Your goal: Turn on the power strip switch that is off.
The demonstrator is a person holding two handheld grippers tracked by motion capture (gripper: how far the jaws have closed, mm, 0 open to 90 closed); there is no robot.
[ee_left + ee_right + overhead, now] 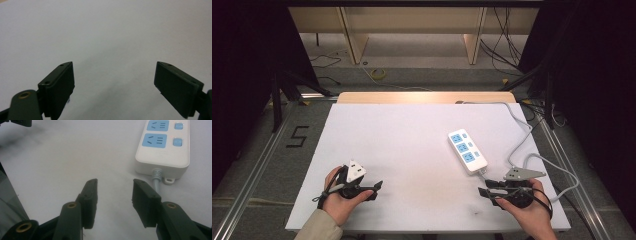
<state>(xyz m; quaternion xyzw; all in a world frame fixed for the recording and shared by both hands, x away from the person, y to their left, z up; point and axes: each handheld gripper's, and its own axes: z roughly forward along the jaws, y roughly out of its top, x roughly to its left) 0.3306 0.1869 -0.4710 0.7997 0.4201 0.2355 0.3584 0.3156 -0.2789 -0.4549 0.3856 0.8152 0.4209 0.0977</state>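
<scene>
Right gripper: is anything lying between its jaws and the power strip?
No. In the right gripper view, bare white tabletop separates the open right gripper from the power strip; its grey cord runs just beside the right jaw.

Left claw jaws spread wide, empty; right claw likewise, both pointing inward.

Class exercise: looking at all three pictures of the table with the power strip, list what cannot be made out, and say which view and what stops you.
- White power strip with blue sockets: its far end is cut off by the top edge of the right gripper view.
- Grey cable: the high view loses it past the table's far edge, so its plug is unseen.
- Socket markings: too small in the high view.
- Left gripper: the left gripper view's bottom edge cuts off its body.
</scene>
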